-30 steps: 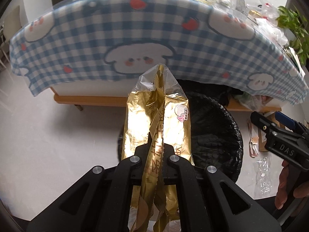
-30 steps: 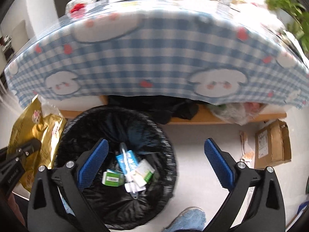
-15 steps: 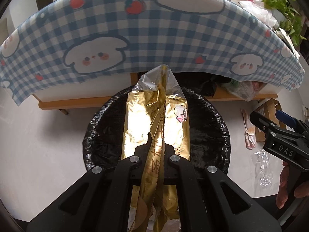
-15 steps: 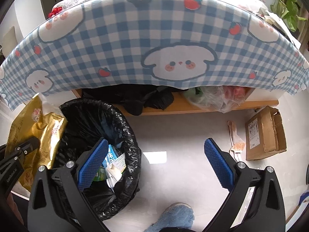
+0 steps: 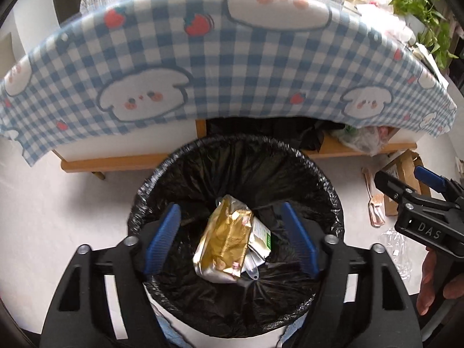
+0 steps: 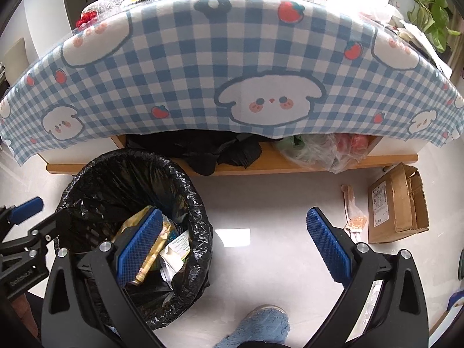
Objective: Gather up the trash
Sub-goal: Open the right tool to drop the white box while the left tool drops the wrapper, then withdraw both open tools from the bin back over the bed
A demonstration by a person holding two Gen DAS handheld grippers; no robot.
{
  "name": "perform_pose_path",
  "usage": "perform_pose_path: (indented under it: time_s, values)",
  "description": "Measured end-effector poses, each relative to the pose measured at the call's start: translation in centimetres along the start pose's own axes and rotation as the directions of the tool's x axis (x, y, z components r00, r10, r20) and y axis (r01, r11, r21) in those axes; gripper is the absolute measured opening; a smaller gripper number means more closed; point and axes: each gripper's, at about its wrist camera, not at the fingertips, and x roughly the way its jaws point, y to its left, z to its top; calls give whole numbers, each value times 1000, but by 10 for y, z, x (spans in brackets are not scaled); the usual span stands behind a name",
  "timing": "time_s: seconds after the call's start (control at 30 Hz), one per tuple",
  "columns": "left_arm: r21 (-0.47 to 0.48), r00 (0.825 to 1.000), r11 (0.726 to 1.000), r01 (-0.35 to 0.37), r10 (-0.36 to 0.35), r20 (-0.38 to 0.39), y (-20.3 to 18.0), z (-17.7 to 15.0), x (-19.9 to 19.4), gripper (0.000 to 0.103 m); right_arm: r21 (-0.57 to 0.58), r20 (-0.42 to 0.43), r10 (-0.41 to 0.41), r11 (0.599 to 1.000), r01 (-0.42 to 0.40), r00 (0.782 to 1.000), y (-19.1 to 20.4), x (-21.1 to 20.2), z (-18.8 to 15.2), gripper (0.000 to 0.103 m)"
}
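Observation:
A gold foil snack bag (image 5: 224,243) lies inside the black-lined trash bin (image 5: 327,194) on top of other wrappers. My left gripper (image 5: 230,236) hovers over the bin mouth, its jaws opening wide, and the bag rests well below them with neither pad touching it. In the right wrist view the same bin (image 6: 191,200) sits at the lower left with the gold bag (image 6: 156,242) showing inside. My right gripper (image 6: 235,242) stands open over bare floor beside the bin, nothing between its blue pads (image 6: 326,239).
A low table with a blue checked cloth (image 6: 185,66) overhangs behind the bin. On its lower shelf sit dark clothes (image 6: 208,150) and a plastic bag (image 6: 324,150). On the floor lie a cardboard box (image 6: 397,206), a wooden utensil (image 6: 352,211) and a clear wrapper (image 5: 398,249). A blue slipper (image 6: 261,327) is at the bottom edge.
The left gripper, shut on the gold bag before, has opened; the bag has dropped into the bin. The bin has come under the left gripper and slid left in the right wrist view.

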Motion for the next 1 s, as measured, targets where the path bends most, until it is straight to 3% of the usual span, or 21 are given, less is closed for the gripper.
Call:
perform_pose_path:
  time_s: [0.1, 0.2, 0.63, 1.0]
  values:
    - [-8, 999, 1000, -1, 1, 34, 6, 7, -15, 91, -2, 12, 6, 1000, -6, 1000, 5, -10, 7, 95]
    - [-7, 998, 1000, -6, 6, 68, 11, 14, -32, 97, -19, 38, 12, 1000, -11, 999, 12, -26, 17, 95]
    - [-43, 987, 999, -31, 38, 157, 48, 52, -100, 97, -36, 134, 21, 999, -16, 991, 28, -86, 65, 95]
    - [-58, 981, 997, -51, 61, 183, 69, 107, -122, 97, -80, 205, 16, 997, 1, 979, 44, -122, 129, 95]
